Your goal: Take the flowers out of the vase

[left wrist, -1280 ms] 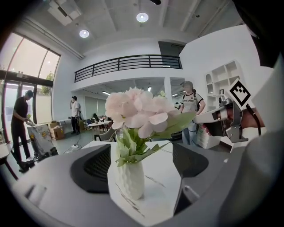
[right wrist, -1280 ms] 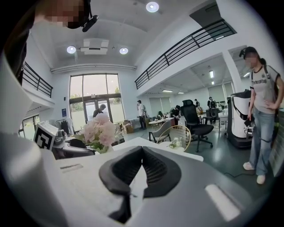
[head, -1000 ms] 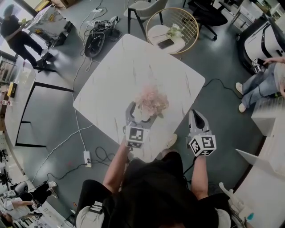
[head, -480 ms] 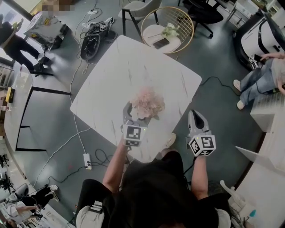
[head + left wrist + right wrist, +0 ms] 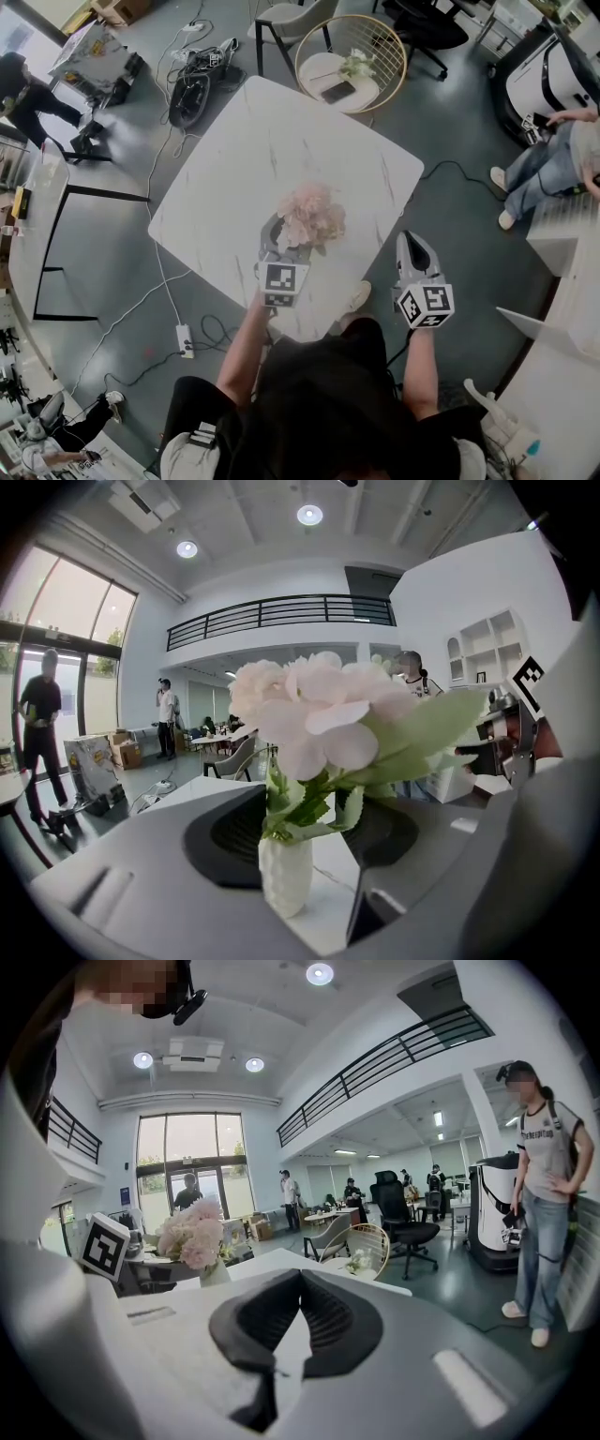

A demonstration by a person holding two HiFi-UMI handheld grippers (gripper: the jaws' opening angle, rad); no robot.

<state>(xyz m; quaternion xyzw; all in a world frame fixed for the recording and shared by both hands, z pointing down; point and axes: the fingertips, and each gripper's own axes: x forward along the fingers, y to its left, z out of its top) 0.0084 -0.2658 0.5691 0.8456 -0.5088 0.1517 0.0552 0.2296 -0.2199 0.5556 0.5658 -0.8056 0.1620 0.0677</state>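
A bunch of pale pink flowers with green leaves stands upright in a small white ribbed vase near the front of the white marble table. My left gripper reaches around the vase from the near side. Its jaws have just been closing, and the vase stands between them. Table still shows between the vase and the right-hand pad. The blooms fill the left gripper view. My right gripper hovers off the table's front right edge, jaws shut on nothing, with the flowers to its left.
A round gold wire side table with a phone and a small plant stands behind the marble table, with chairs around it. Cables and a power strip lie on the floor at left. A person sits at right.
The left gripper's jaws have drawn in around the vase under the flowers. The right gripper has stayed where it was. The vase and flowers still stand on the table.
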